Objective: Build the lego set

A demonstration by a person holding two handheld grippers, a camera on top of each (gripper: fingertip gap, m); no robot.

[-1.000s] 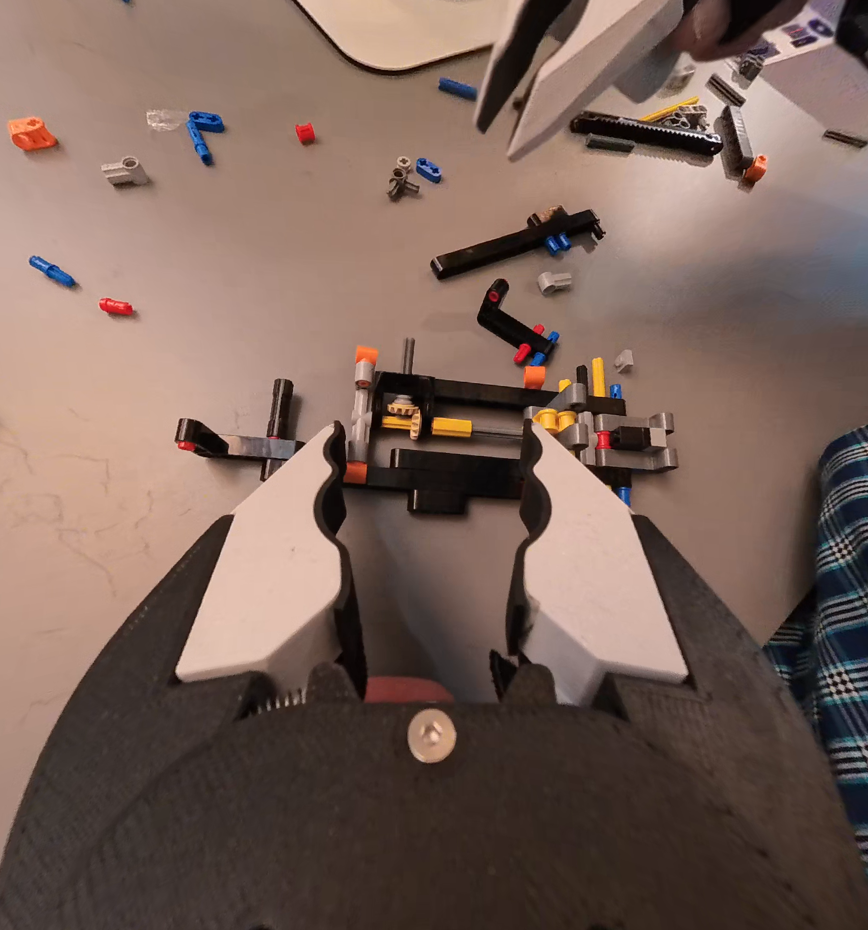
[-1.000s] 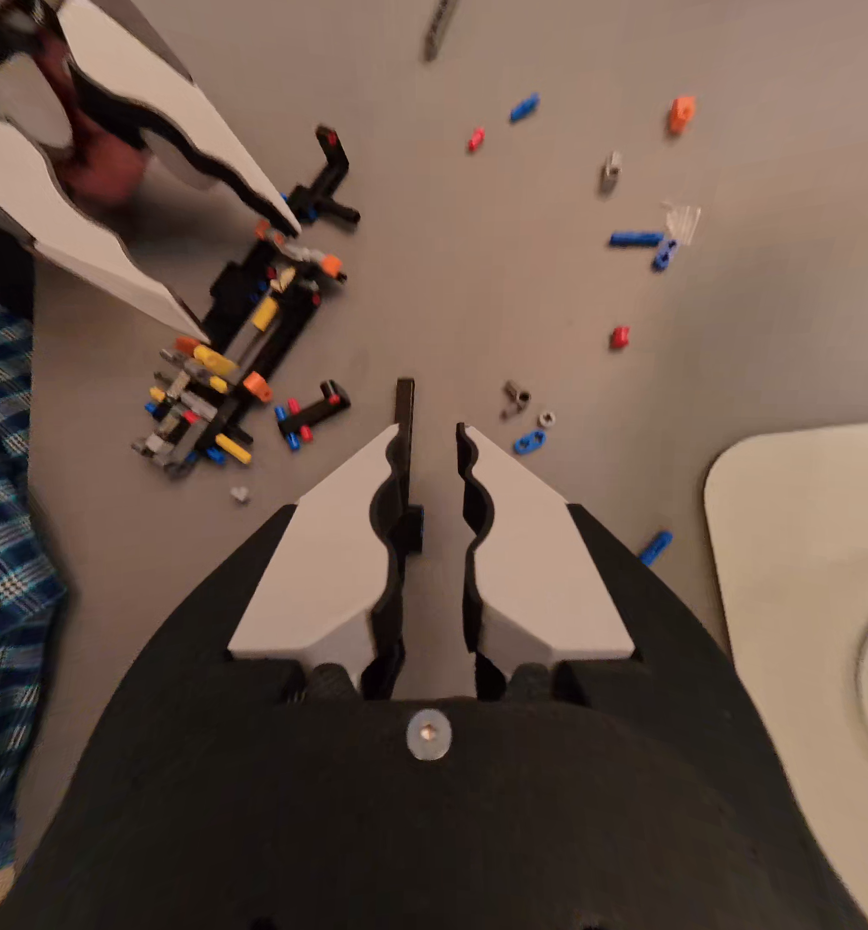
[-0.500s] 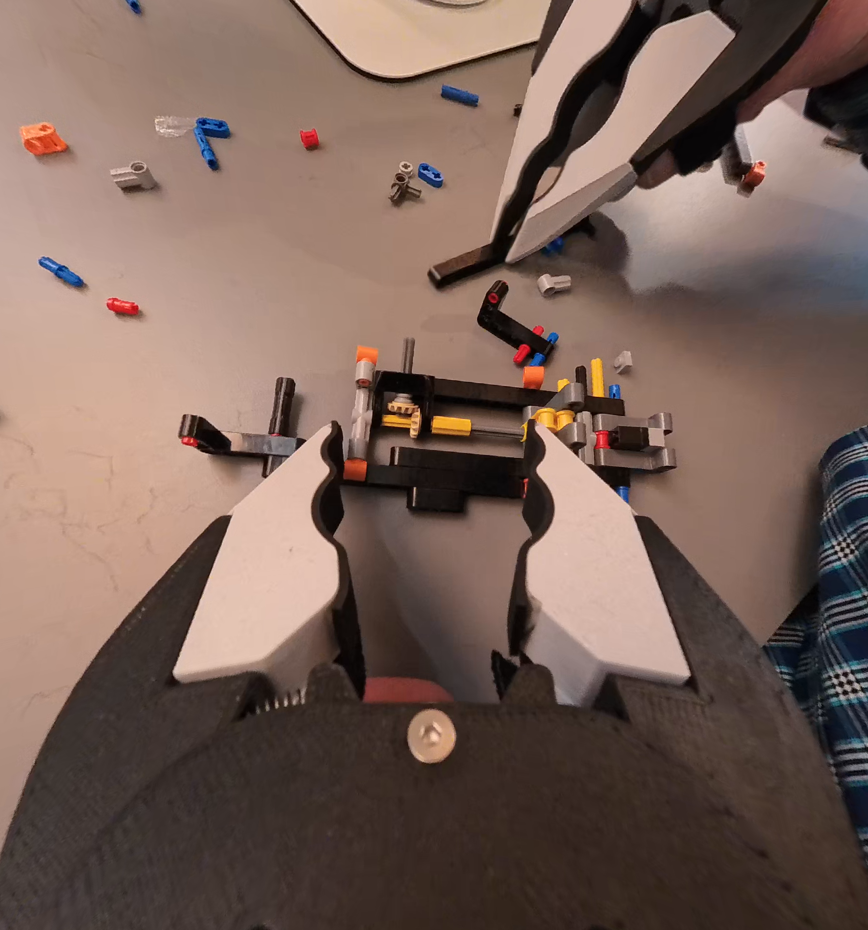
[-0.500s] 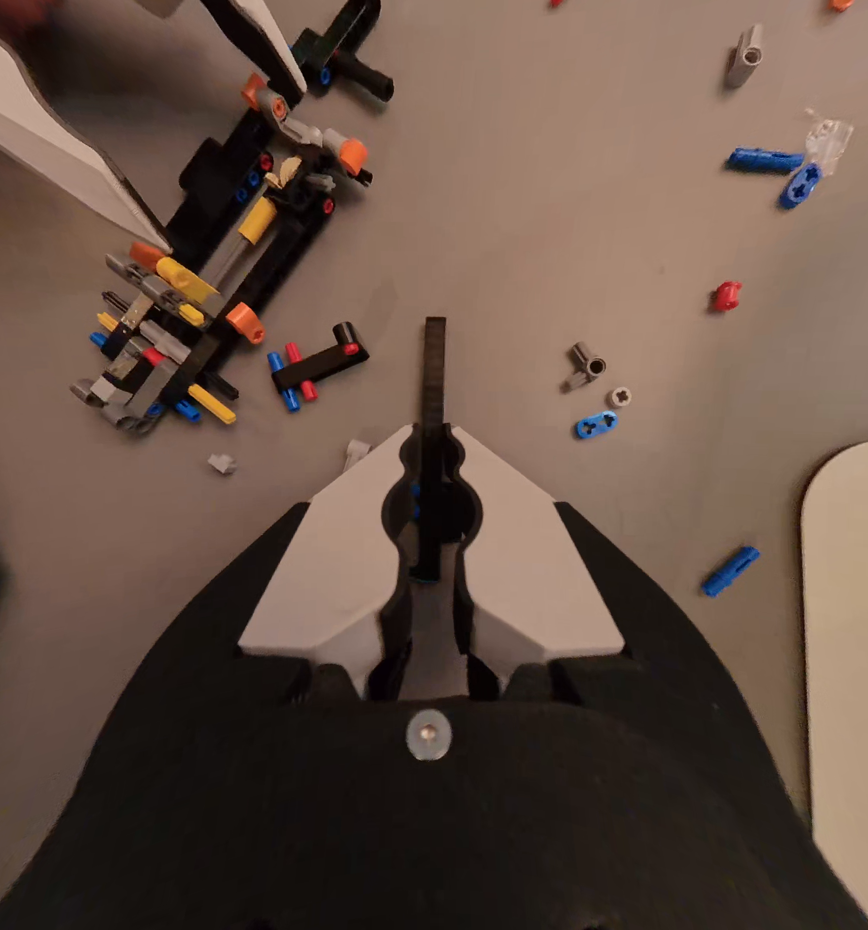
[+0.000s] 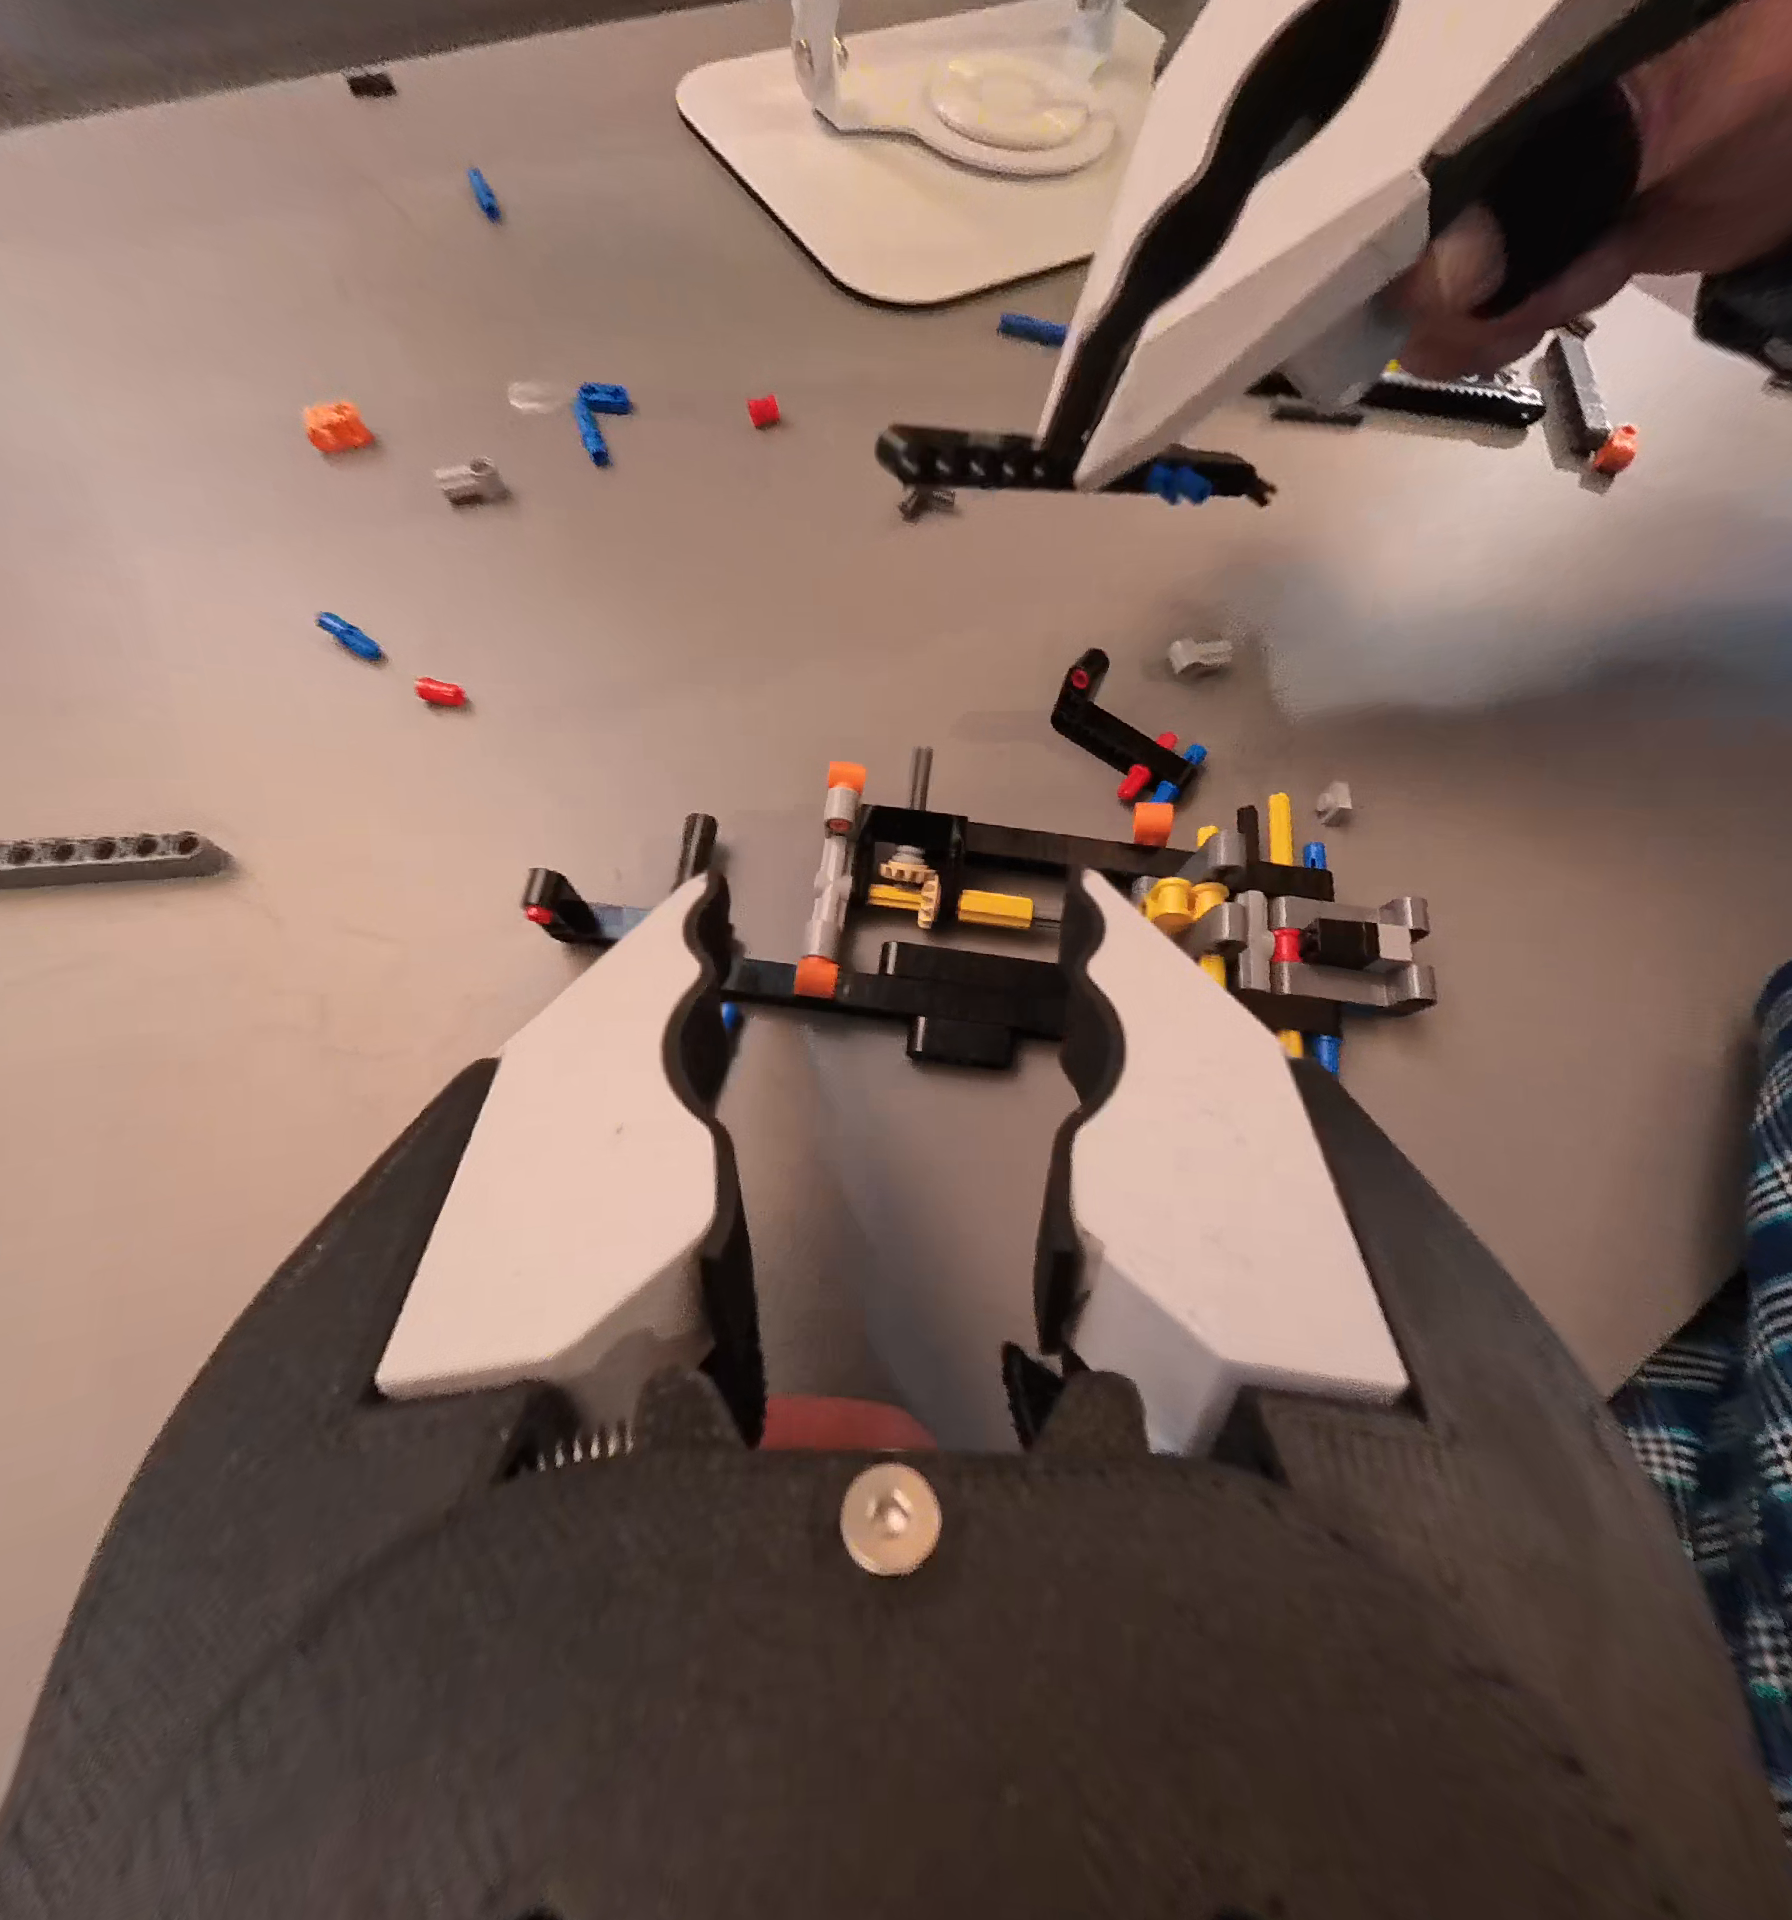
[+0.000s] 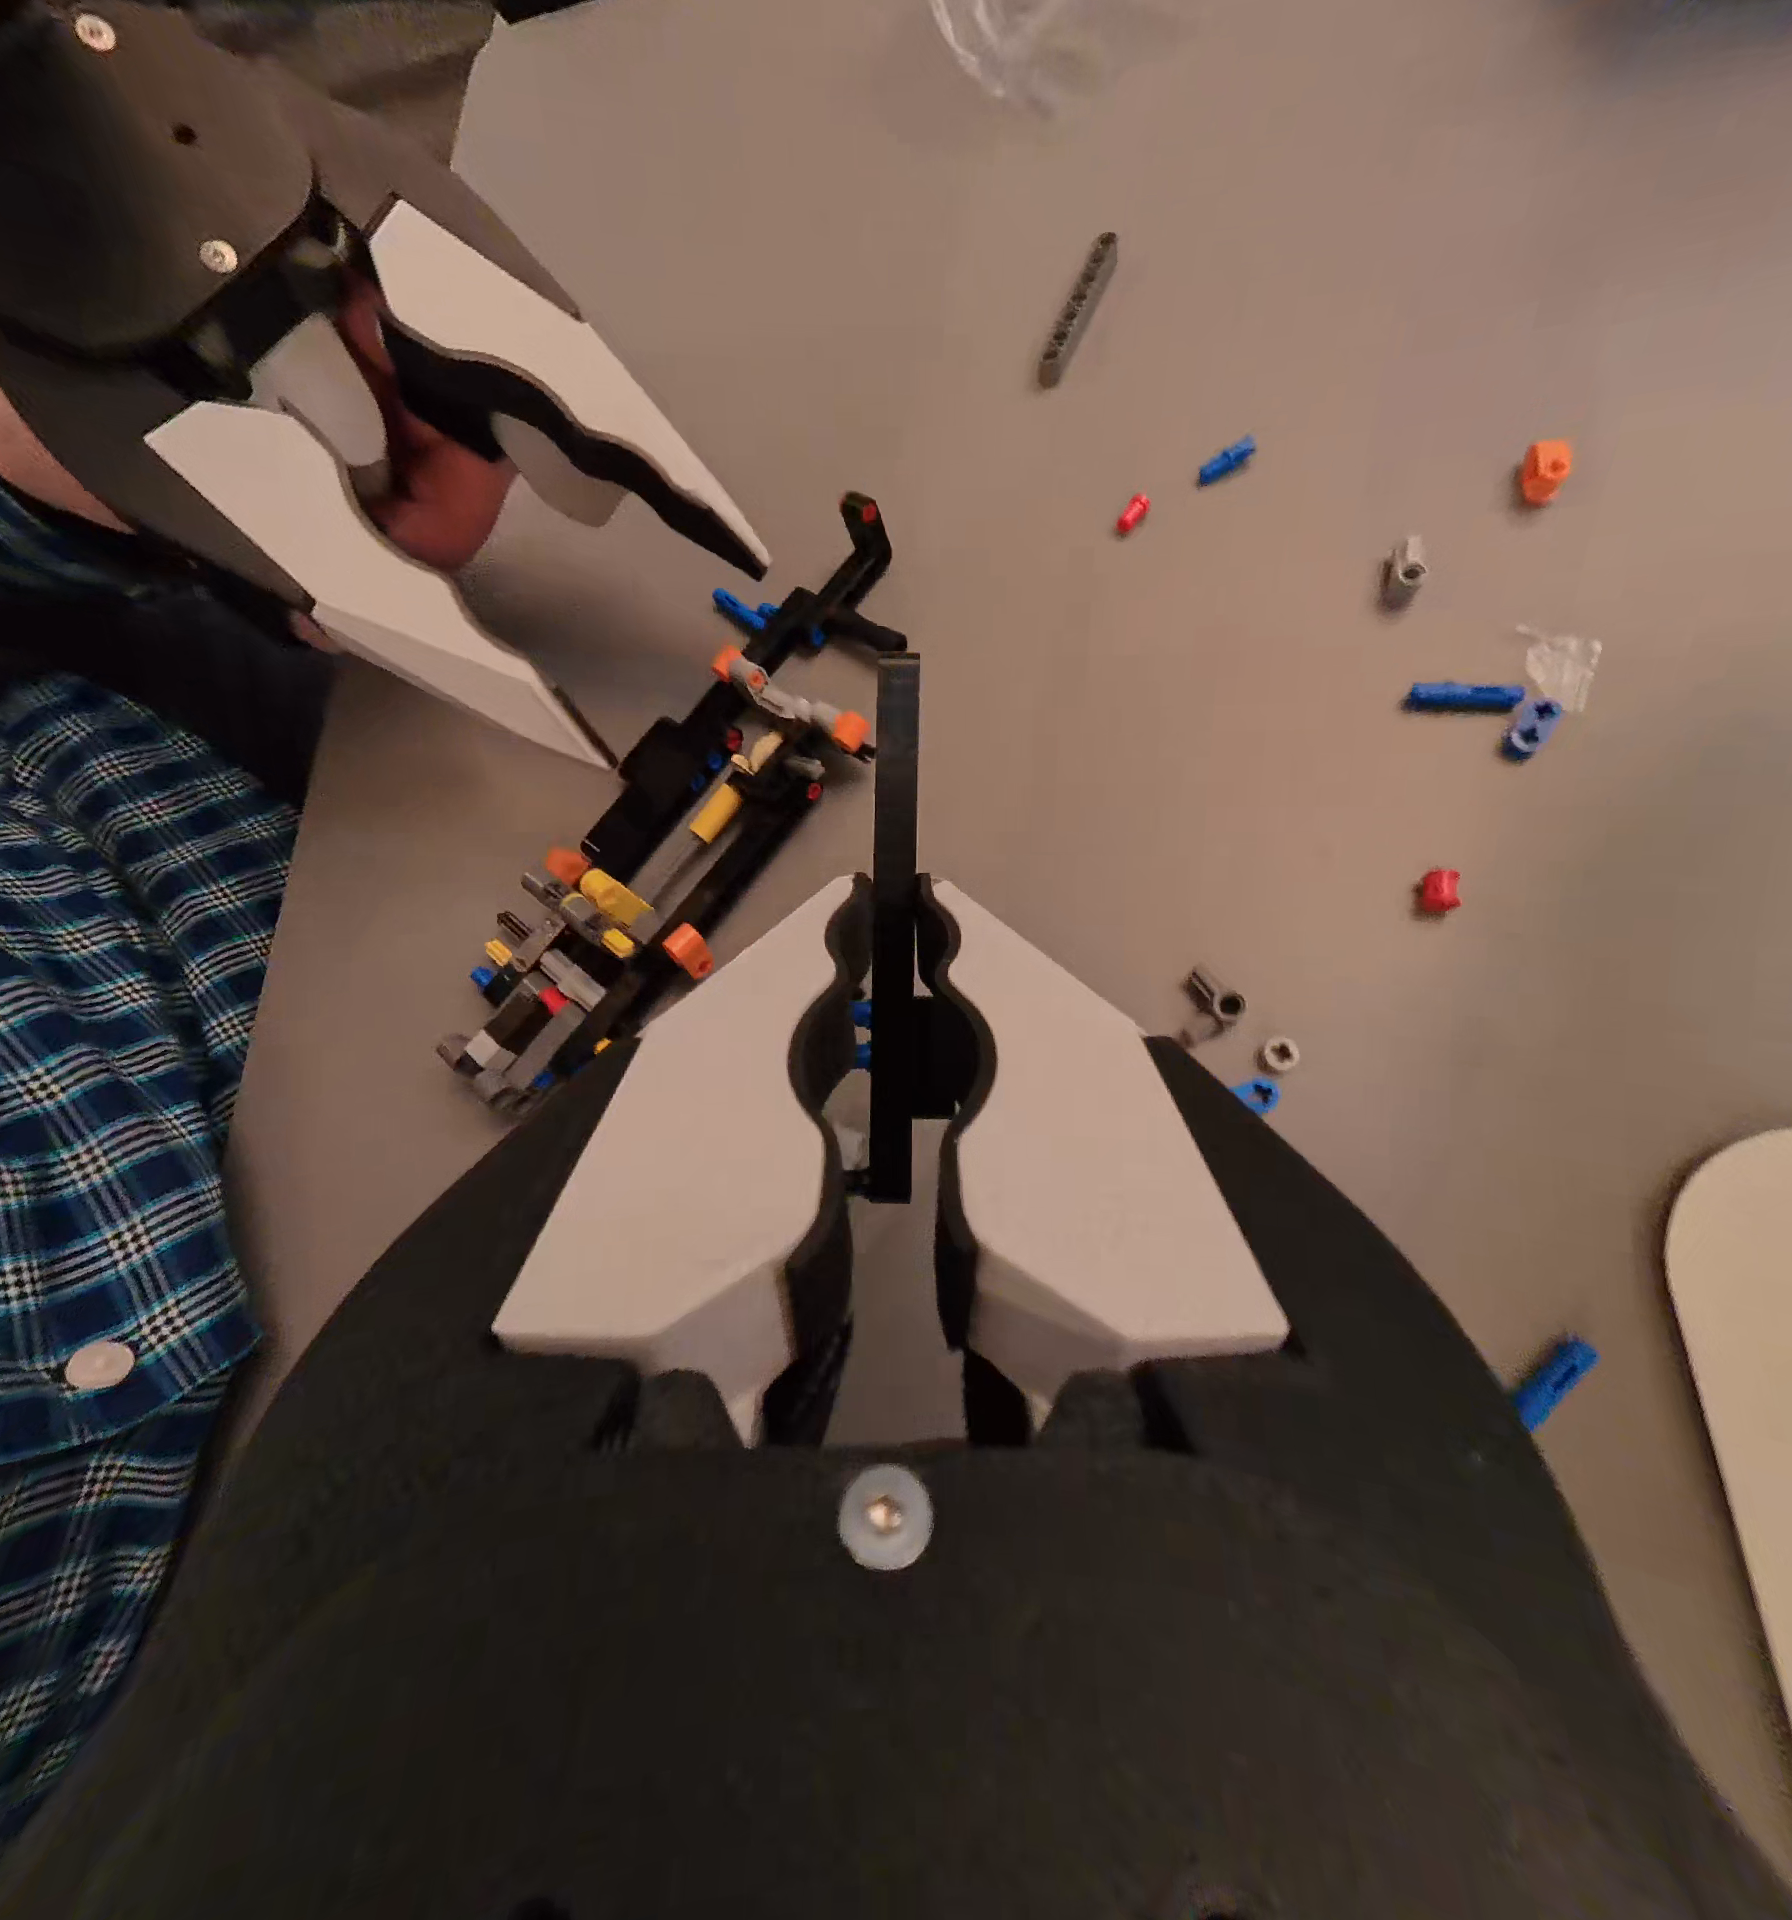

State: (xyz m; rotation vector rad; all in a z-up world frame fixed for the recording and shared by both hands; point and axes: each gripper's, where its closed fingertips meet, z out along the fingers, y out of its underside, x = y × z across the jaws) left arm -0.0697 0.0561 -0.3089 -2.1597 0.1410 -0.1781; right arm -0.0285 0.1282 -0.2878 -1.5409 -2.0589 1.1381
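Grey tabletop [image 5: 196,1091] lies open left of the black-framed lego assembly [image 5: 975,935], which sits just past the left gripper [image 5: 897,904], jaws apart. Right gripper [image 6: 894,883] clamps a long black holed beam [image 6: 894,790], lifted above the assembly.

plaid shirt [image 6: 61,1039] cropped, beam's [image 6: 894,935] holes unseen

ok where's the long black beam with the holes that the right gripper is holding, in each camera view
Left wrist view: the long black beam with holes is upper centre right, clamped by the right gripper.
Right wrist view: the same beam is seen edge-on at centre, sticking forward from between the closed fingers.
Shared landmark: the partly built black, yellow and grey lego frame, below the beam in the left view, left of it in the right view.
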